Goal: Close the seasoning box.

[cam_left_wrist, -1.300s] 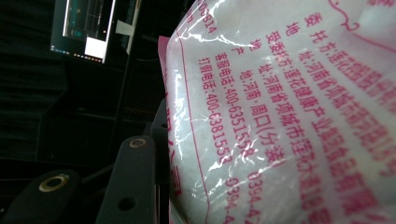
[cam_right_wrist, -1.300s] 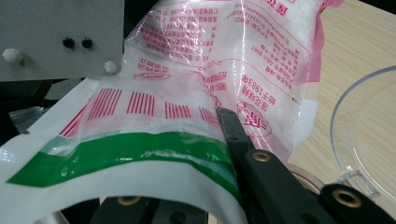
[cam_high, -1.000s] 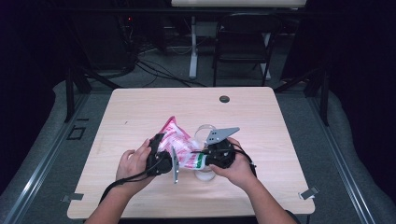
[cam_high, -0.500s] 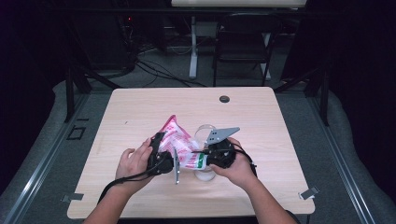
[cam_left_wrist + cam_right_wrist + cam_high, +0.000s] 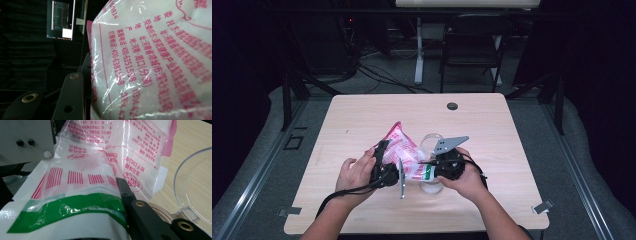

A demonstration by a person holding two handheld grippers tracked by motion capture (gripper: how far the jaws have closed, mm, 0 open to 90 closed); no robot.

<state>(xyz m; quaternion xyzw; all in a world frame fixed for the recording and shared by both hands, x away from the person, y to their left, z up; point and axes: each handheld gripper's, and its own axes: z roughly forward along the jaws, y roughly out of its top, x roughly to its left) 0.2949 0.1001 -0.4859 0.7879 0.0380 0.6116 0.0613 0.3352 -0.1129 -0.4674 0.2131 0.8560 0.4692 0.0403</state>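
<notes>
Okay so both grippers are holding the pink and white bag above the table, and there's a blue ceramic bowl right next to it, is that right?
Not quite: the bowl is clear plastic, not blue ceramic, as the right gripper view shows. The rest stands: the left gripper and the right gripper both hold the pink and white bag above the table, with the bowl beside it.

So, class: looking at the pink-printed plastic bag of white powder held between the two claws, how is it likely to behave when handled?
The bag probably flops: its film creases and folds around the right claw. It looks fairly heavy for its size, bulging with white powder. The glossy film may be slippery, and contents could shift when tilted toward the clear cup.
</notes>
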